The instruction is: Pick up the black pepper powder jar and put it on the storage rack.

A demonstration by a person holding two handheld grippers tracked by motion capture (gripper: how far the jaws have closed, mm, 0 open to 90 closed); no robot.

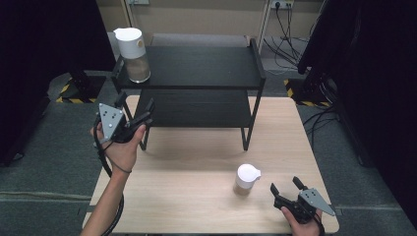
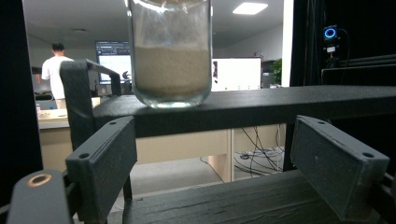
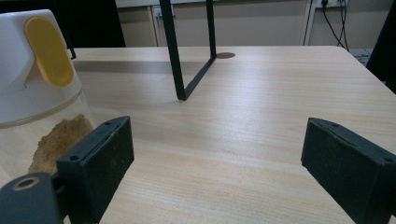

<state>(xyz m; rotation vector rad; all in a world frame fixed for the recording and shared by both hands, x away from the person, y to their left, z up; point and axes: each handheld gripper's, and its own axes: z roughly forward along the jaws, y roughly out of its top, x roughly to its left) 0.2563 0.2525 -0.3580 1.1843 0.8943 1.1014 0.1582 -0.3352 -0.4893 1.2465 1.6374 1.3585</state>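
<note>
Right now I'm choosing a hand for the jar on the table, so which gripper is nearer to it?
Right. The right gripper sits on the table just beside the jar, jaws open. The left gripper is up by the black shelf, farther away.

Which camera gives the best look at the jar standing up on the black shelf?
The high view: it shows the whole jar, white lid and glass body, at the left end of the shelf's top level. The left gripper view shows just its lower glass part with tan powder, close up. The right gripper view looks at another jar on the table.
</note>
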